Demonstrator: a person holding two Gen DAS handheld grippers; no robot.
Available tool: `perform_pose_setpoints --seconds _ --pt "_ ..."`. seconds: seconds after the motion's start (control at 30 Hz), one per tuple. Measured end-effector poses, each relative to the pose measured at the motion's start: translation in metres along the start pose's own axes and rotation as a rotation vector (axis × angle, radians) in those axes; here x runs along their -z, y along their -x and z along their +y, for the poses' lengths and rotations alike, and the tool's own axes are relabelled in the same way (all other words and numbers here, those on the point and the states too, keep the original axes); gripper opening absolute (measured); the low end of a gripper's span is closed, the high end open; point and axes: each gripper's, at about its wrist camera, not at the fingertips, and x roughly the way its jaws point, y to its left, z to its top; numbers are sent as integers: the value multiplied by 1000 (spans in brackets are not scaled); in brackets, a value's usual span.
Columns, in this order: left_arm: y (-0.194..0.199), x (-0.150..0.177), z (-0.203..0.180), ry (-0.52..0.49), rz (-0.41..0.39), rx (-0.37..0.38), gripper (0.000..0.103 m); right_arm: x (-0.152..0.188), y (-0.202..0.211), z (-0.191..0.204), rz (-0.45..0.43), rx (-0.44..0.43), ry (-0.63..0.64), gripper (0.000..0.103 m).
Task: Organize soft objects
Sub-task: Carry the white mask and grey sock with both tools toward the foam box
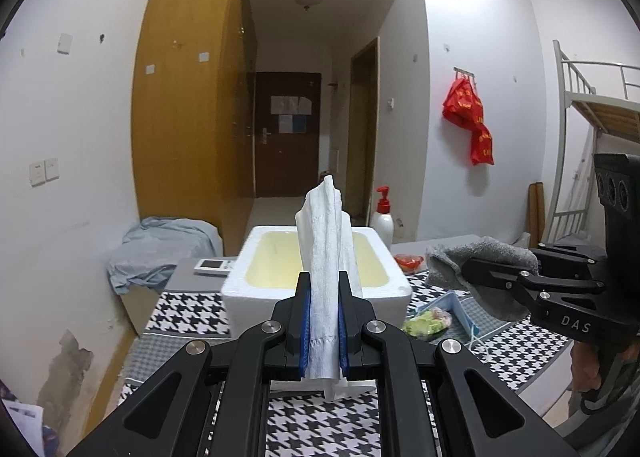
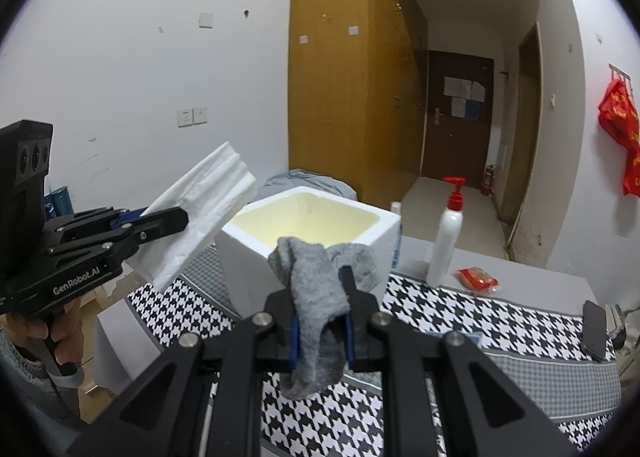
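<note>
My left gripper [image 1: 324, 277] is shut on a folded white tissue [image 1: 326, 249] that stands up between its fingers, held above the table in front of a white foam box [image 1: 240, 289]. In the right wrist view the same tissue [image 2: 200, 225] sticks out of the left gripper [image 2: 176, 219] to the left of the foam box [image 2: 304, 257]. My right gripper [image 2: 320, 277] is shut on a grey sock [image 2: 320, 297], held just in front of the box. The sock [image 1: 476, 257] also shows at the right of the left wrist view. The box looks empty inside.
The table has a black-and-white houndstooth cloth [image 2: 460, 313]. A white pump bottle with a red top [image 2: 446, 233], a red packet [image 2: 478, 280] and a dark phone [image 2: 596, 331] lie right of the box. A blue mask and a green item [image 1: 426, 323], and a remote [image 1: 214, 265], are near the box.
</note>
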Motion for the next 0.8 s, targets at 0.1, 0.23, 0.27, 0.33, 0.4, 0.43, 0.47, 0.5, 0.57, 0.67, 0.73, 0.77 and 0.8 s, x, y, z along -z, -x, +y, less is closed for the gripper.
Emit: perform_pose_setpoints --seconds 0.1,0.23,0.27,0.33,0.4,0.43,0.47,0.5,0.57,0.67,0.73,0.77,0.8 --pt "5 -1 3 0 -7 -18 12 -3 -4 6 1 -11 13 20" --pt "9 -2 9 4 -14 -35 12 -8 -9 14 0 -35 29 20" --pt "9 -2 11 7 -15 -39 12 -9 -10 15 1 -39 32 20" --pt "9 -2 14 17 -15 -45 12 -12 -13 18 0 -45 40 20" --pt "9 -2 18 24 -15 -46 12 -14 -16 21 1 -52 45 20" --pt "9 -2 19 26 -15 -46 12 -15 -18 21 2 -52 47 20" --pt "7 -3 21 29 -14 -46 12 -16 -19 22 2 -51 49 20" --pt "7 -3 22 30 -15 -47 12 -17 -20 23 2 -53 50 20" --pt "5 -4 24 33 -16 -48 12 -20 -23 24 3 -57 51 20" --pt "2 -6 27 38 -17 -49 12 -24 -28 25 5 -59 52 20" --pt "-2 -7 30 45 -18 -47 12 -26 -32 24 9 -55 46 20" --pt "-4 -8 31 45 -19 -47 12 -27 -34 23 13 -53 45 20" --pt "-5 -8 32 48 -21 -47 12 -29 -37 23 17 -47 44 20"
